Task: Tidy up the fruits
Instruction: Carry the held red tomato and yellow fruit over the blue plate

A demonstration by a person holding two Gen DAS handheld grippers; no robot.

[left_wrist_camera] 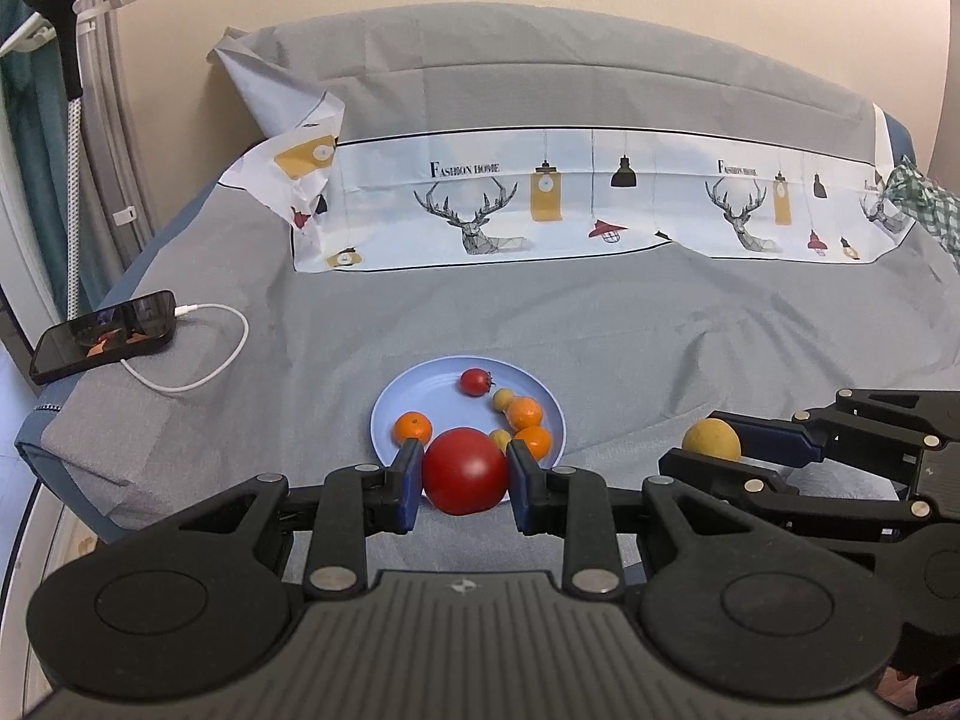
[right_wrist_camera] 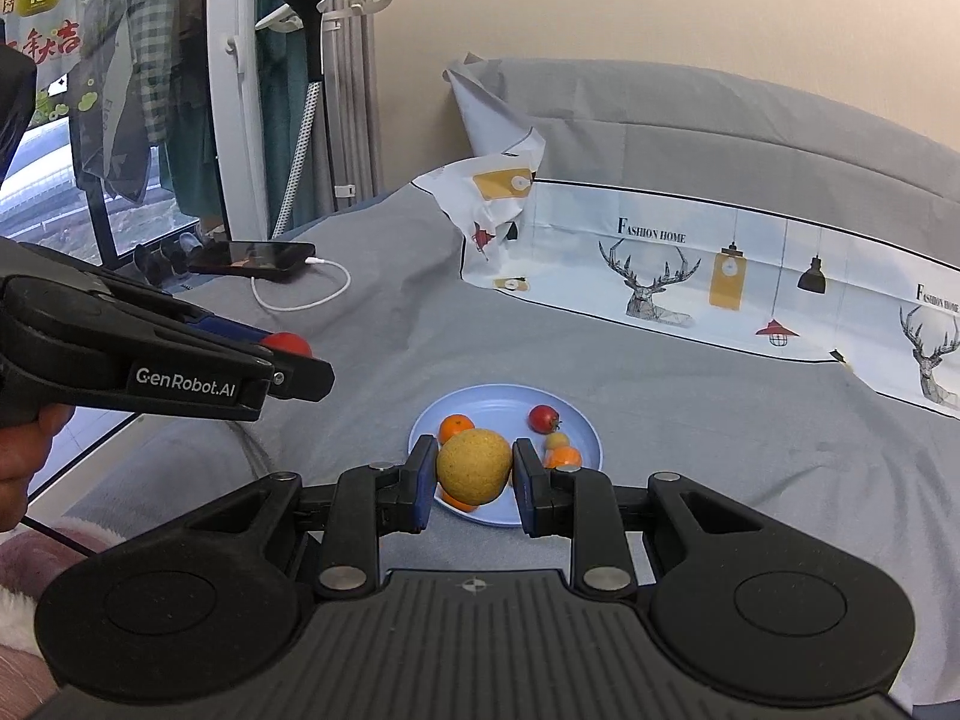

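A light blue plate (left_wrist_camera: 420,387) (right_wrist_camera: 486,399) lies on the grey bedspread. On it are a small red tomato (left_wrist_camera: 476,381) (right_wrist_camera: 544,417), several small oranges (left_wrist_camera: 412,427) (right_wrist_camera: 456,427) and small yellow fruits (left_wrist_camera: 503,399). My left gripper (left_wrist_camera: 463,474) is shut on a large red tomato (left_wrist_camera: 465,471), held above the plate's near edge; it also shows in the right wrist view (right_wrist_camera: 289,343). My right gripper (right_wrist_camera: 474,471) is shut on a yellow round fruit (right_wrist_camera: 474,467), held above the plate's near side; it also shows in the left wrist view (left_wrist_camera: 711,439).
A phone (left_wrist_camera: 105,336) (right_wrist_camera: 252,257) with a white charging cable (left_wrist_camera: 204,354) lies at the bed's left edge. A printed pillow (left_wrist_camera: 600,192) sits at the back. A garment steamer stand (left_wrist_camera: 72,60) and a window (right_wrist_camera: 90,120) are to the left.
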